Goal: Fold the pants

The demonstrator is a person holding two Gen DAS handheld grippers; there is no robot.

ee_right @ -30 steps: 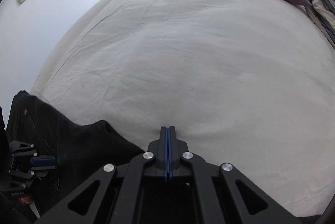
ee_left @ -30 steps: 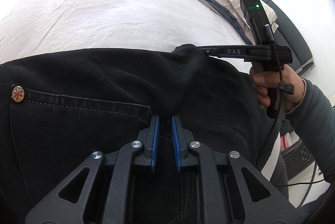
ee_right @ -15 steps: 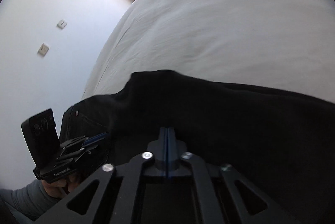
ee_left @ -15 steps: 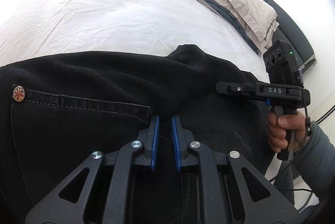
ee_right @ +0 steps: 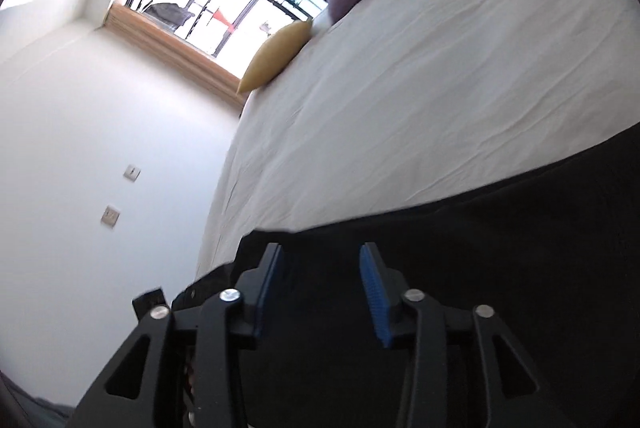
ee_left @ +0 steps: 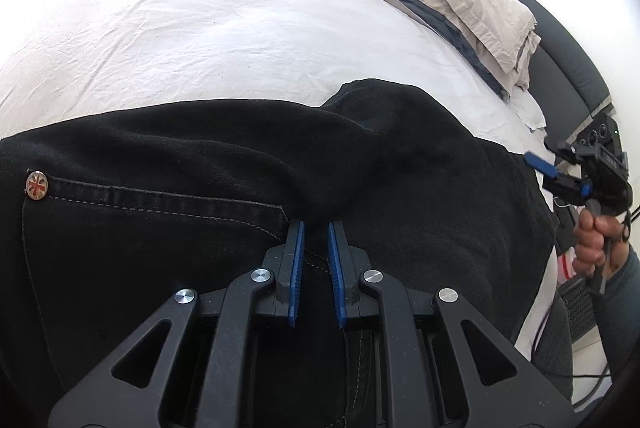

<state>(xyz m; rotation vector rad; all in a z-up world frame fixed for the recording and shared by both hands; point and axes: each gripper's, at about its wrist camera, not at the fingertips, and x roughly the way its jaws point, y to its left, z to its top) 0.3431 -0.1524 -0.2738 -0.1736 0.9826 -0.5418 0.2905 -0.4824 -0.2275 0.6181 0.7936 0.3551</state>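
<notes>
Right gripper (ee_right: 320, 288), shut a second ago, is opening over the pants (ee_left: 200, 228); left gripper (ee_left: 316, 268) apparently still pinches the denim: regrasp pending.

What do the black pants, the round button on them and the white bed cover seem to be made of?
Black pants: likely denim, matte and slightly fuzzy, with pale contrast stitching along the pocket seam. Round button: probably metal, shiny rim around a worn flag-like design; the exact metal is unclear. White bed cover: thin woven cloth, perhaps cotton, matte with fine creases.
</notes>
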